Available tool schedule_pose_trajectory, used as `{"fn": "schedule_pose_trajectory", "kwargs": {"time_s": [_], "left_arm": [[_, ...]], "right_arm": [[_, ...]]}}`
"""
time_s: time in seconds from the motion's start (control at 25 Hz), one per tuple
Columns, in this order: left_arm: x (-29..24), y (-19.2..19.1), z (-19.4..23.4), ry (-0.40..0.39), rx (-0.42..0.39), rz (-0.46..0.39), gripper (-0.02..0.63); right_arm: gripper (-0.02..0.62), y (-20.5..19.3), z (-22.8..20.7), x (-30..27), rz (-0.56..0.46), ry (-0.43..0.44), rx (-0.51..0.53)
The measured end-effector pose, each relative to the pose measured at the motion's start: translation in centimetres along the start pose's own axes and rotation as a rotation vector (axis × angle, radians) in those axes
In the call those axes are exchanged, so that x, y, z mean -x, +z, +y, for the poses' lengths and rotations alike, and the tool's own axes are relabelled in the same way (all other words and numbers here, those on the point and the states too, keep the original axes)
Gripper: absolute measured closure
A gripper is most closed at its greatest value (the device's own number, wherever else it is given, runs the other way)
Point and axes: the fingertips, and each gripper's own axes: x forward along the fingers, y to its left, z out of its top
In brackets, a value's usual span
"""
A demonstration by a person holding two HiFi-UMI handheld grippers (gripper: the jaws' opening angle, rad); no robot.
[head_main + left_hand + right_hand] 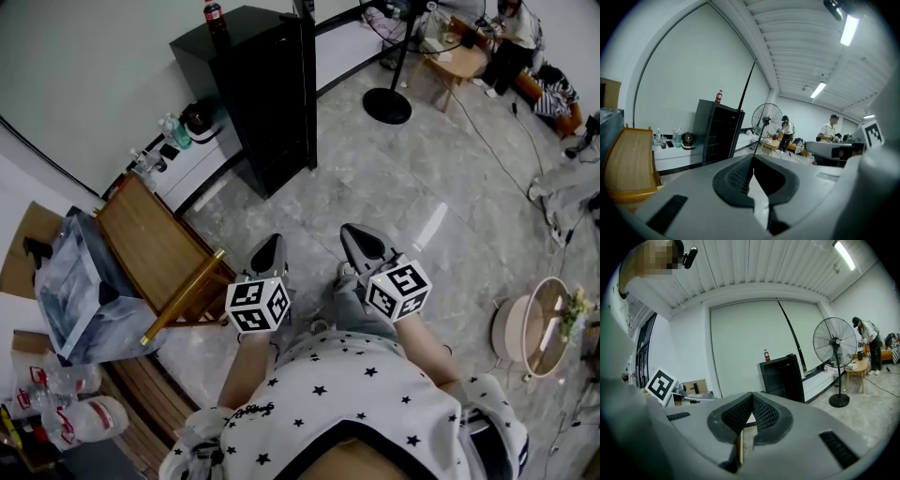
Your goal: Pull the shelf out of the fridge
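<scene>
- Grey stone floor (394, 178); the black fridge (267, 94) stands against the wall, well ahead of both claws.
- The gripper views show the left claw (752, 158) and right claw (752, 395) pressed together, empty.
- The fridge's dark front hides its shelf.

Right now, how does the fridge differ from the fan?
The fridge is a solid black box by the wall; the fan is a thin pole on a round base, out on the open floor. The fridge carries a bottle on top; the fan ends in a round grille. Both are dark and stand upright.
</scene>
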Motion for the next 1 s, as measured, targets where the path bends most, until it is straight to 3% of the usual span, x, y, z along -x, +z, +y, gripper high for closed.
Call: {"fn": "schedule_pose_trajectory", "kwargs": {"time_s": [0.44,1.0], "left_arm": [[-5.7,2.2,3.7,0.082,0.027,-0.019,0.594],[-18.3,8.8,7.2,0.181,0.072,-0.079,0.594]], "right_arm": [[0.601,1.4,-4.2,-8.0,0.009,0.070,-0.007],[0.601,7.7,-13.8,-20.0,0.000,0.171,0.023]]}}
